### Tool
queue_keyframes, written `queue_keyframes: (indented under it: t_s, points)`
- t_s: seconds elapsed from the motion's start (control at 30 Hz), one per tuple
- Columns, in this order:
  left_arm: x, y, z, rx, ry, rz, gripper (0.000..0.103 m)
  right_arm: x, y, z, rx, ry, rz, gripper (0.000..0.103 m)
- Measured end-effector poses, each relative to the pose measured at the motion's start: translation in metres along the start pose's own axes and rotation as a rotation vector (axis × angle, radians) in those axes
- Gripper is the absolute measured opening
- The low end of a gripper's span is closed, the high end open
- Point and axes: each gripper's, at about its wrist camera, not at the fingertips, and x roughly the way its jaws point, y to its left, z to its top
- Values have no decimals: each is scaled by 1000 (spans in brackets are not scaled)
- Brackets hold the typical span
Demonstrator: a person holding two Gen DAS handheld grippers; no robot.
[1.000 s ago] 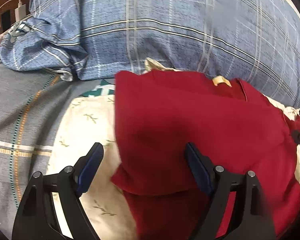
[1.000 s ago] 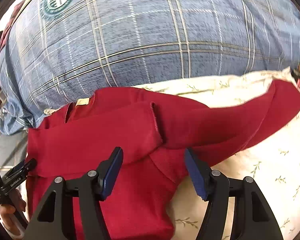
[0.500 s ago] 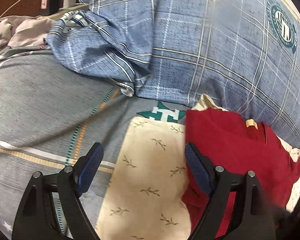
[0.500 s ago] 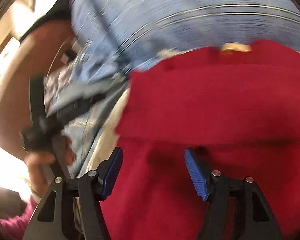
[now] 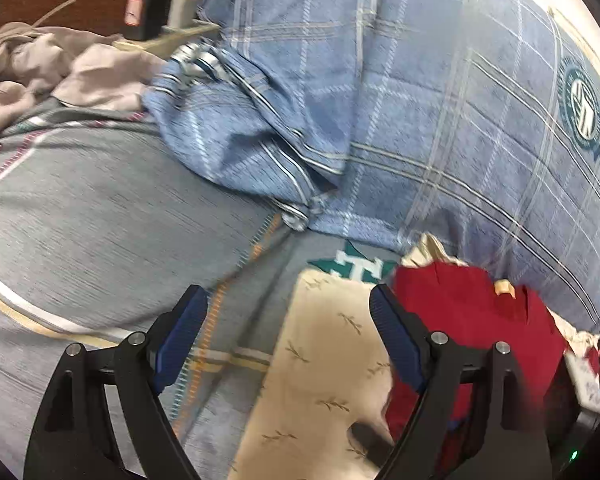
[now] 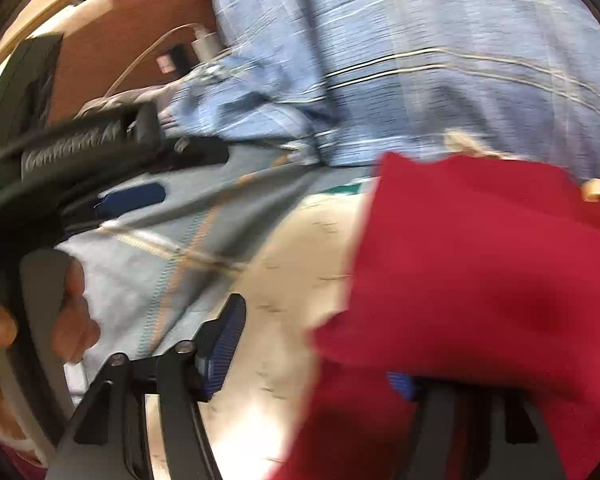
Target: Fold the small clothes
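on the cream leaf-print cloth (image 5: 332, 364), the red garment (image 5: 484, 320) is lying partly folded, just below the blue plaid pillow (image 5: 440, 120). the left gripper (image 5: 288, 336) is hanging released and empty over the grey bedspread (image 5: 100, 220), beside the garment. the right gripper (image 6: 320, 360) is spread wide at the garment's edge, one finger hidden under red cloth, clamping nothing. seemingly between folds; next is calling for a pinch on that loose edge.

A blue plaid quilt (image 5: 440, 92) fills the upper right of the left wrist frame. A power strip (image 5: 168, 38) carrying two chargers sits at upper left, above crumpled grey fabric (image 5: 44, 68). A grey striped bedsheet (image 5: 100, 232) occupies centre left.
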Motion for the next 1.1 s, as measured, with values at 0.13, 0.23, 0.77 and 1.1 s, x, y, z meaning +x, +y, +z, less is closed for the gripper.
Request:
queue_keyframes:
  t_s: [0.13,0.23,0.77,1.1]
  points:
    - [0,2,1,-3,0,-1,84,12,16,-4,-28,41,11,62]
    - [3,-5,-1,26,12,-5,84,10,16,-9,-8,39,22,64]
    - [12,-82,-57,229,84,-158,84,-158,-115,-17,190,-95,-486,63]
    - [46,-107,-92,334,181,-118,88,-178,-180,-38,345,-9,-554,62]
